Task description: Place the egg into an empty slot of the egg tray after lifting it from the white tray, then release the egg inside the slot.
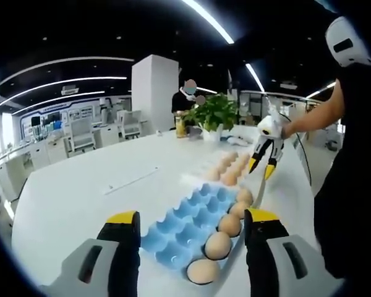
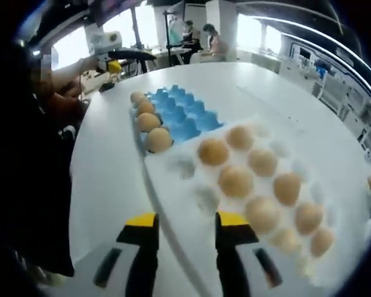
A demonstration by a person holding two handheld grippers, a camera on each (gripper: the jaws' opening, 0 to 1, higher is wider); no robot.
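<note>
- The blue egg tray (image 1: 191, 230) lies on the white surface (image 1: 93, 192), its long side running away from the left gripper (image 1: 193, 230), which hovers over the near end with its jaws set wide and nothing between them.
- Four eggs (image 1: 217, 245) fill the blue tray's right-hand row in the left gripper view; the other slots (image 1: 184, 228) sit empty.
- Beyond it, touching or just beside its far end, the white tray (image 1: 226, 167) carries more eggs; its pale edges blur into the surface and are hard to trace.
- The right gripper (image 2: 185, 224) hangs above the white tray's (image 2: 191, 204) near edge, jaws apart and empty. In the left gripper view it (image 1: 260, 167) hangs above the trays' right side.
- Ten or so brown eggs (image 2: 235, 180) sit in the white tray; those at the far right are smeared and cut by the view's edge.
- To the left of both trays in the left gripper view the surface is broad and open; on the right, its edge runs close alongside them.
- A potted plant (image 1: 215, 111) stands at the far end.
</note>
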